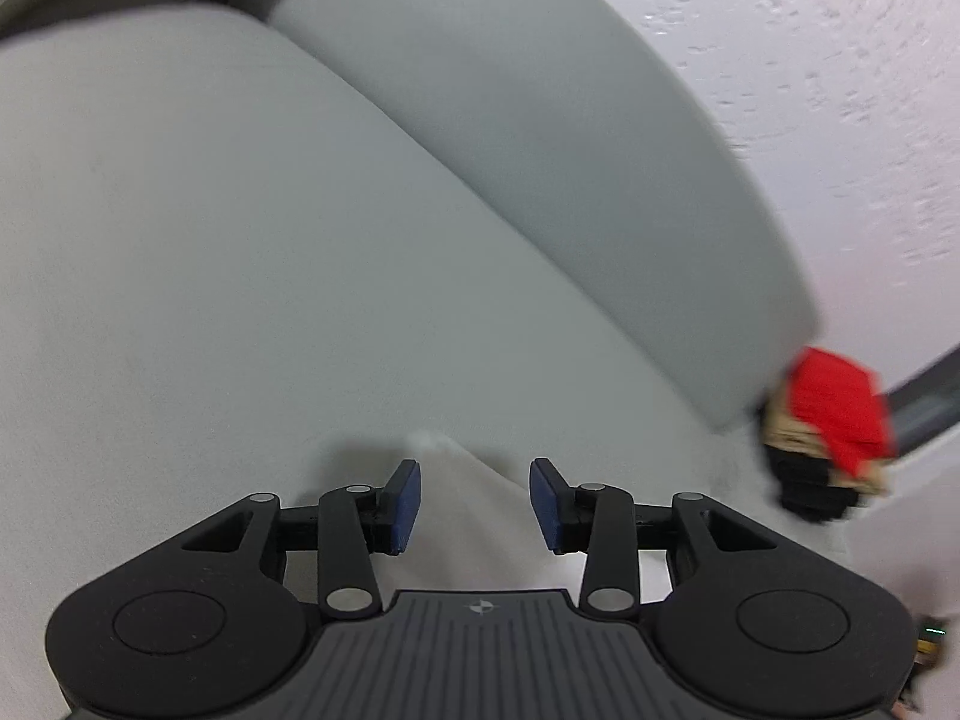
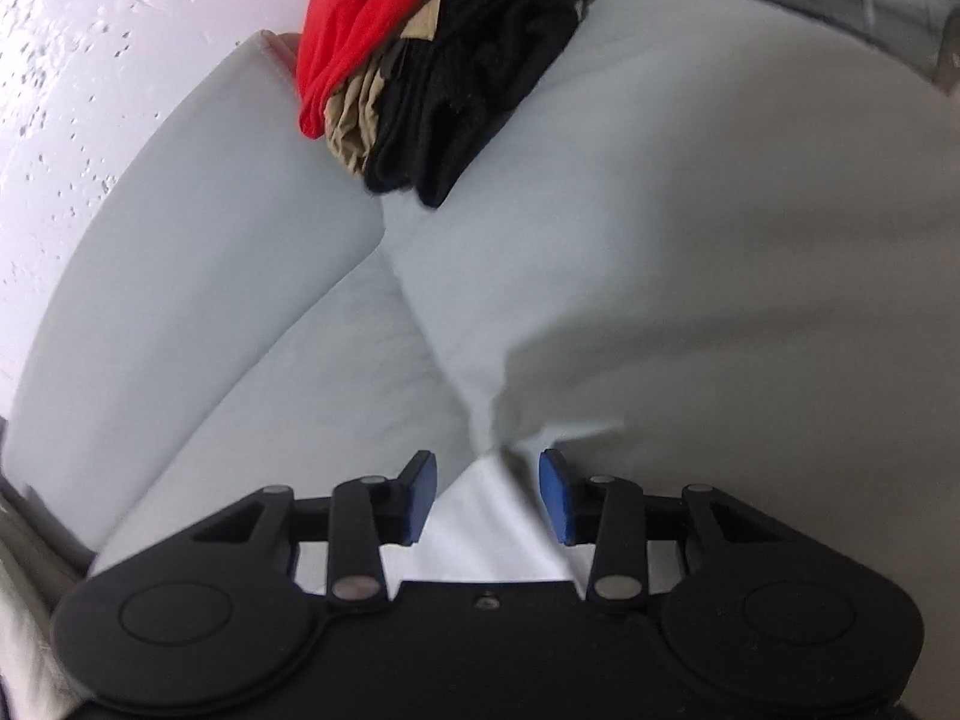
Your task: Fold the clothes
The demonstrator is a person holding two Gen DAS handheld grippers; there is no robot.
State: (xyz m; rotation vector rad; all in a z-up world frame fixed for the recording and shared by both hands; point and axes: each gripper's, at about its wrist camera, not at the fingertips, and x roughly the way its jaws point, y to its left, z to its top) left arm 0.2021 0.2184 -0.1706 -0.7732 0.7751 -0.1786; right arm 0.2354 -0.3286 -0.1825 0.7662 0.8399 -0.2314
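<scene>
the step in hand looks like taking hold of one white garment [image 1: 474,516] lying on the pale grey sofa [image 1: 210,270]. the left gripper [image 1: 474,507] and the right gripper [image 2: 487,495] each stand with jaws apart, white cloth between the pads, none of them pressing it. next, both need to close on the fabric. one stack of folded clothes [image 2: 420,72], red, tan and black, sits far along the seat.

We find no words, numbers or brand names we can read in either view. The only sign is a small round cross-hair emblem [image 1: 480,607] on the ribbed grey body of the left tool [image 1: 474,504].
</scene>
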